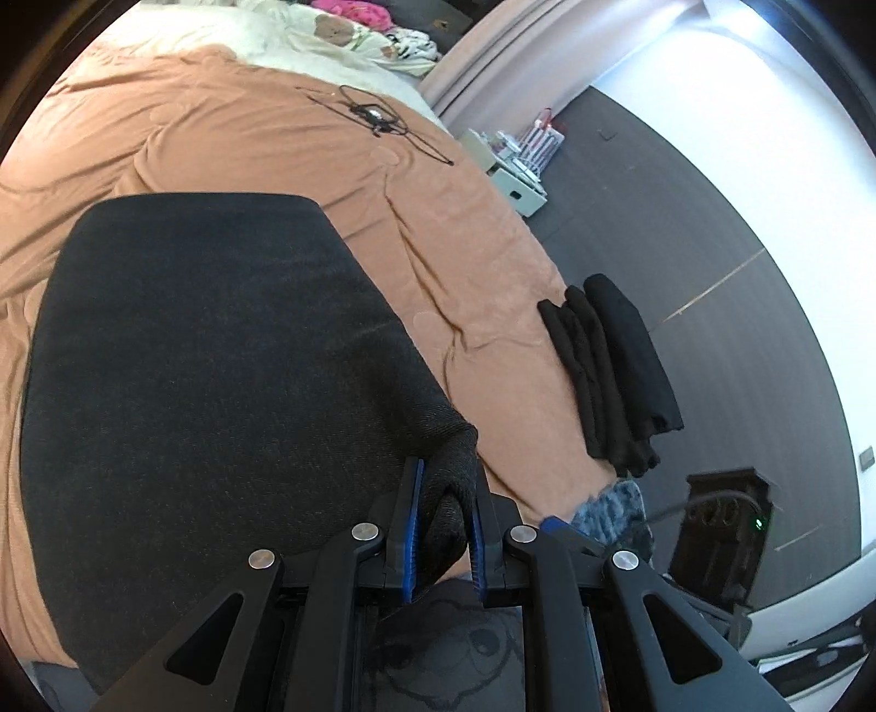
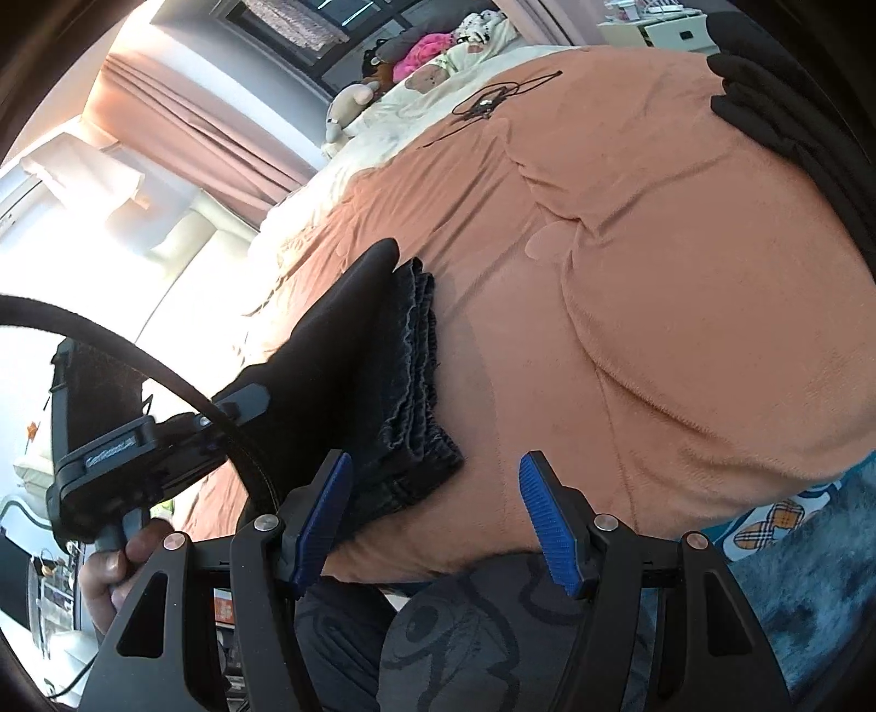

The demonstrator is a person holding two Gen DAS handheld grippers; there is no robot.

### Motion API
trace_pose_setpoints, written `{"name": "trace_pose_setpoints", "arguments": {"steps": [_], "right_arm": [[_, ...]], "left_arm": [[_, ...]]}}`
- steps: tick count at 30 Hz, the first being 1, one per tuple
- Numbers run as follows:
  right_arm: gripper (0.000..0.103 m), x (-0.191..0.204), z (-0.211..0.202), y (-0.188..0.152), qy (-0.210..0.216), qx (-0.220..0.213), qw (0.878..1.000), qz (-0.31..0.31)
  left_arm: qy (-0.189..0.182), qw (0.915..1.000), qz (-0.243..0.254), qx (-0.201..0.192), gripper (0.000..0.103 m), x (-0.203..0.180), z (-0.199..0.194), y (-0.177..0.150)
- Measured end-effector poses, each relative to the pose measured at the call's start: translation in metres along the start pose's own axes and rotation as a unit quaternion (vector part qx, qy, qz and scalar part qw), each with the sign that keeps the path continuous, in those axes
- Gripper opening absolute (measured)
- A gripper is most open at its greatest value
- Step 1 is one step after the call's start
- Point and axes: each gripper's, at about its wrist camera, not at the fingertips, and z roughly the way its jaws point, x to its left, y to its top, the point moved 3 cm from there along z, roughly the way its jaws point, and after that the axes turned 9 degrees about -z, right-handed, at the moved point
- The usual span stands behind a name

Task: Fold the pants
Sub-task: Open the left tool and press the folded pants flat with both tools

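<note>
The pants (image 1: 208,383) are spread on the bed (image 1: 219,148) at the left of the left wrist view, and one corner of them is pinched between the fingers (image 1: 408,526) of the left gripper (image 1: 444,509) at the near edge. To their right, near the bed's right edge, a stack of folded clothes (image 1: 607,372) is laid, and behind them, toward the pillows (image 1: 306,33) at the far end, a tangle of cable (image 1: 378,118) is seen; beyond the bed's right edge the floor (image 1: 684,219) is found. In the right wrist view the right gripper (image 2: 435,512) is held spread over the bed's near edge, with the folded pants lying just left of it and the left gripper further left.
</note>
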Motion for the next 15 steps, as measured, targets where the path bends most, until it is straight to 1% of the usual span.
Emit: {"name": "trace_pose_setpoints", "arguments": {"steps": [5,6,8,9,10,13,15], "right_arm": [[0.062,0.006,0.002,-0.002,0.001,0.003,1.000,-0.001],[0.062,0.005,0.004,-0.001,0.001,0.004,1.000,0.000],[0.062,0.003,0.004,0.001,0.005,0.005,1.000,0.000],[0.062,0.004,0.002,0.002,0.006,0.004,1.000,-0.001],[0.062,0.004,0.002,0.002,0.007,0.003,1.000,-0.001],[0.062,0.008,0.001,0.005,0.016,-0.001,1.000,-0.005],[0.062,0.011,0.005,0.005,0.017,0.003,1.000,-0.009]], "left_arm": [[0.004,0.9999,0.003,0.016,0.016,0.001,0.008,-0.012],[0.006,0.9997,-0.005,0.022,0.020,0.003,0.013,-0.013],[0.006,0.9989,-0.021,0.043,0.038,0.005,0.020,-0.013],[0.006,0.9985,-0.027,0.048,0.055,0.006,0.021,-0.012],[0.012,0.9987,-0.028,0.041,0.068,0.007,0.018,-0.011],[0.016,0.9995,-0.023,0.012,0.076,0.010,0.000,-0.004],[0.020,0.9994,-0.027,0.003,0.076,0.018,-0.009,0.000]]}}
